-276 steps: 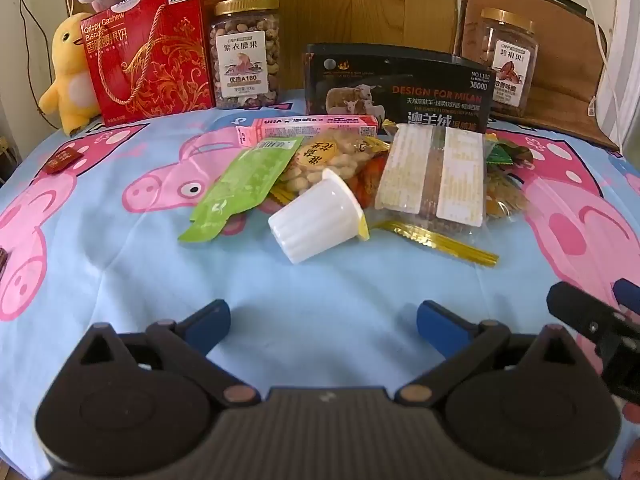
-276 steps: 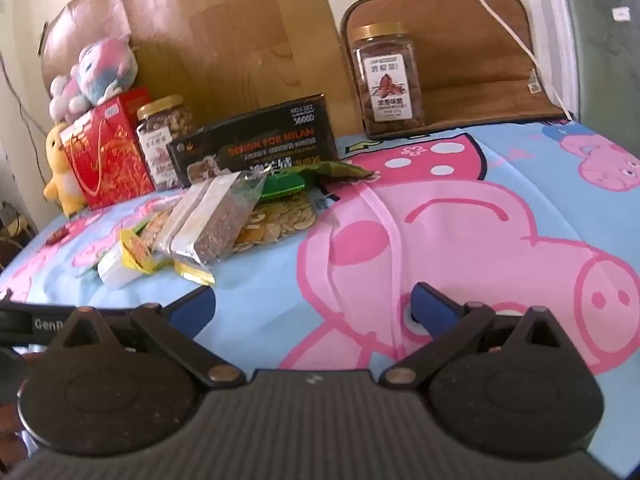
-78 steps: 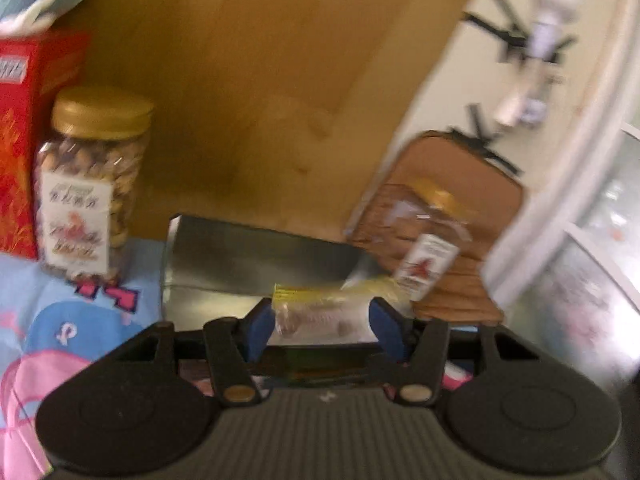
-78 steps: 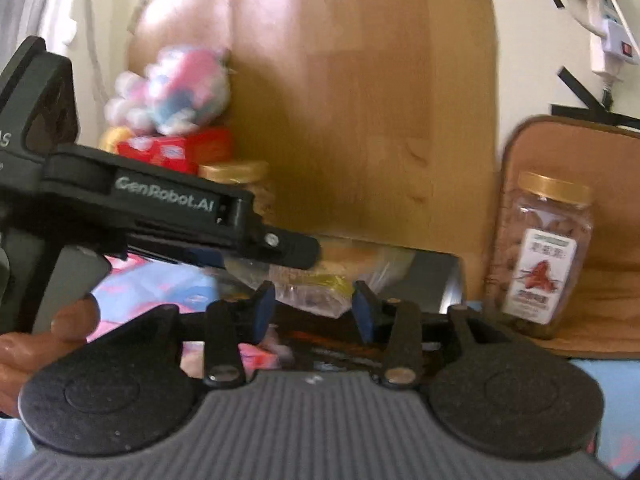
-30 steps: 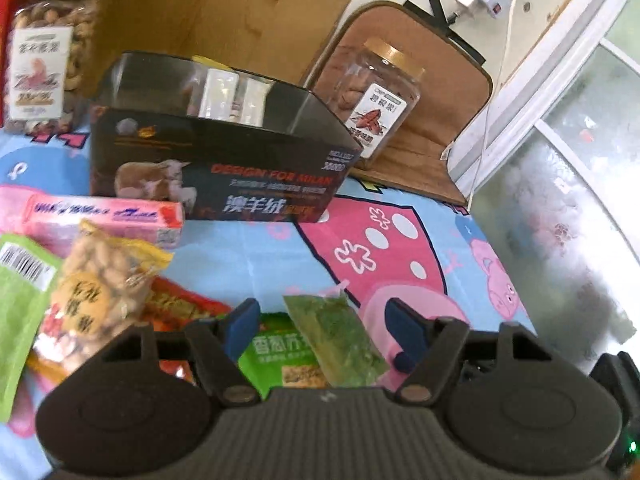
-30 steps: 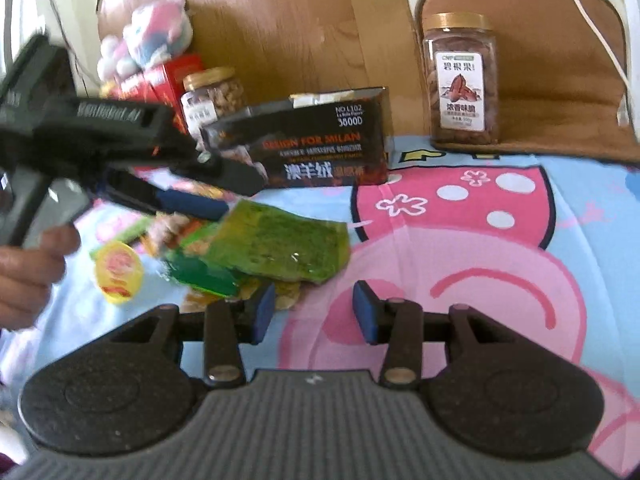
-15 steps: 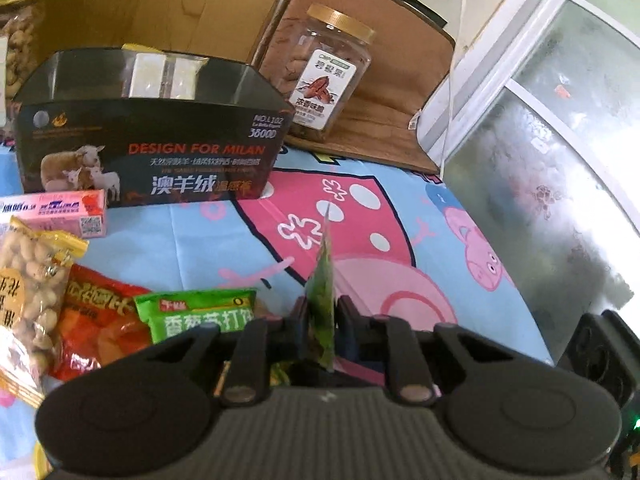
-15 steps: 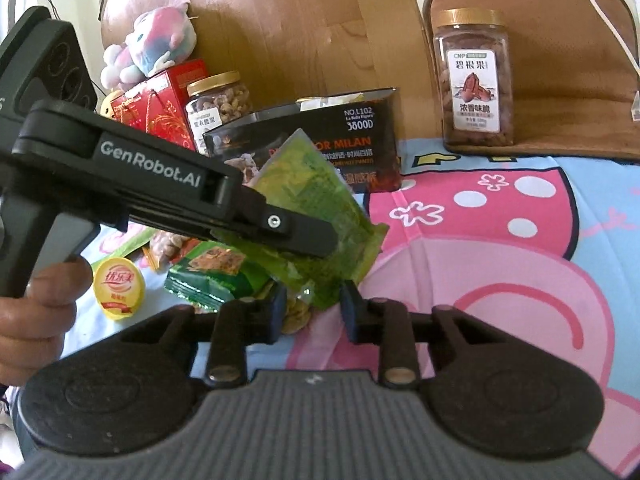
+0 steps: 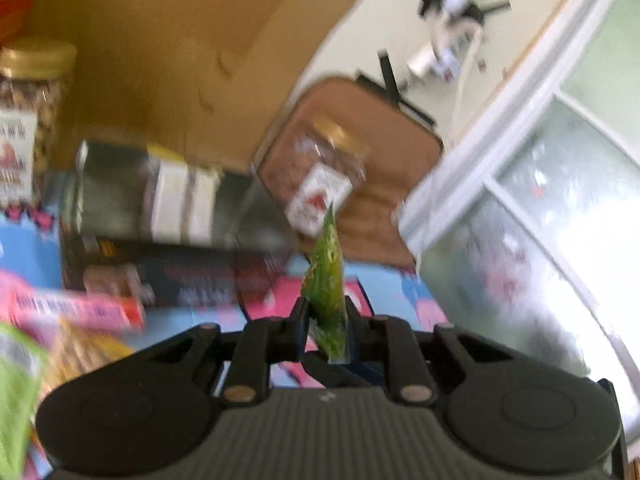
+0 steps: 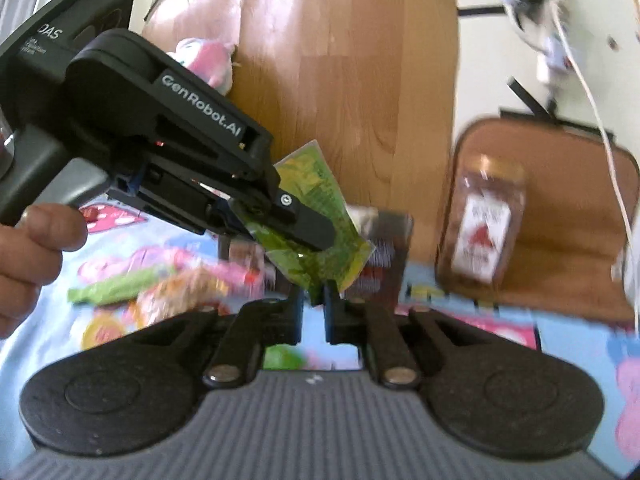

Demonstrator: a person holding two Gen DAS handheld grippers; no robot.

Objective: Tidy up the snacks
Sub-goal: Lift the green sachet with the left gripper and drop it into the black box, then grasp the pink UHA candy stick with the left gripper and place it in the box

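Observation:
My left gripper (image 9: 326, 312) is shut on a green snack packet (image 9: 327, 280), which stands edge-on between its fingers. In the right wrist view the same green packet (image 10: 320, 216) hangs from the left gripper (image 10: 296, 224) in the air. My right gripper (image 10: 313, 304) is shut on the packet's lower corner. The black open box (image 9: 160, 216) with a white-banded packet inside stands behind on the table; it also shows in the right wrist view (image 10: 384, 248). Both views are blurred by motion.
Loose snacks lie on the blue pig-print cloth: a pink bar box (image 9: 72, 308), a nut bag (image 10: 180, 292), a green wrapper (image 10: 112, 288). Nut jars (image 9: 24, 120) (image 10: 484, 224) stand at the back. A brown cushion (image 9: 380, 152) leans against the wall.
Both grippers have lifted the green packet up off the table toward the black box. The right gripper has closed tighter on its lower corner.

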